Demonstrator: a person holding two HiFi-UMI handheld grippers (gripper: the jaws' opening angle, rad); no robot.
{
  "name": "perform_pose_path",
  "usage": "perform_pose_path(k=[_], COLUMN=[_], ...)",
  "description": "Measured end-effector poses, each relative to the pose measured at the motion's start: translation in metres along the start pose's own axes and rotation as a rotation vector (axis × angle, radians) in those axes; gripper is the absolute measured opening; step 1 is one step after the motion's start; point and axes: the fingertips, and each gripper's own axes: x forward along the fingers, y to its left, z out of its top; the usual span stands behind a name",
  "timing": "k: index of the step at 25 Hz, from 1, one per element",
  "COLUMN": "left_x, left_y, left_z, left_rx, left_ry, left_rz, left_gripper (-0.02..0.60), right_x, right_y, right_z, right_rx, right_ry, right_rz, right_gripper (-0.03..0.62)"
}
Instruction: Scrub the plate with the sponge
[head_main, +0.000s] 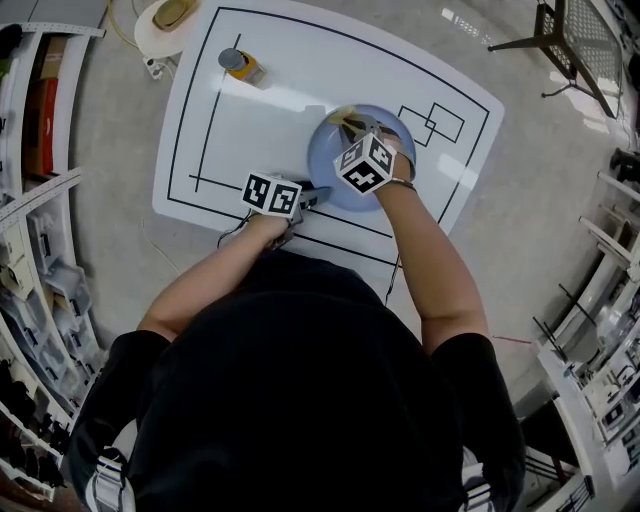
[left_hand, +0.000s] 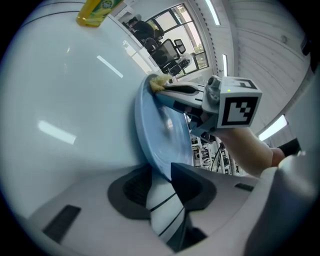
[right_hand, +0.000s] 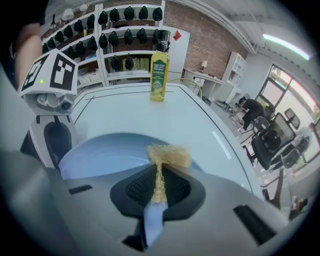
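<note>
Dish-soap bottle (head_main: 240, 65) sits far left on the white table (head_main: 280, 120), well apart from the work.

Left gripper (left_hand: 160, 172): jaws closed on the near-left rim of the blue plate (head_main: 325, 160). Tips only, so the bite looks shallow. My read: keep that clamp firm and bearing down, else the plate can spin or skate on the smooth top under scrub load.

Plate lies flat on the table, roughly centre, just beside the drawn rectangles (head_main: 432, 122).

Right gripper (right_hand: 159, 182): clenched on the yellow sponge (right_hand: 167, 155). Pads squeeze it thin; the free end fans out past the tips and rests on the plate's far side. Step in hand reads as scrubbing.

To do it well:
- Press so the sponge tuft meets the plate, not the hard jaw tips.
- Use short overlapping circles.
- Work from the far rim across the well toward the left clamp.
- Avoid hard sideways strokes that lever against the held rim.

Looks:
- Plate: pale blue, glossy, shallow with a raised rim. No food or suds that I can make out.
- Sponge: coarse, fibrous, scourer-like. Likely flexes easily.
</note>
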Motion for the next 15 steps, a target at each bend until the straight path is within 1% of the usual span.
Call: perform_pose_path(k=[4, 9, 15], left_x=[-0.002, -0.001, -0.002], left_y=[0.002, 0.001, 0.001], left_z=[0.006, 0.012, 0.019], left_rx=[0.006, -0.042, -0.058], left_ry=[-0.029, -0.057, -0.096], left_rz=[0.011, -0.002, 0.005], left_gripper=[0.12, 0.106, 0.092], right_x=[-0.005, -0.012, -0.022], right_y=[-0.014, -0.025, -0.029], right_z=[-0.02, -0.041, -0.063], right_rx=[-0.006, -0.008, -0.013], right_ry=[0.058, 0.105, 0.154], right_rz=[-0.039, -0.062, -0.094], right_gripper=[0.026, 0.026, 0.026])
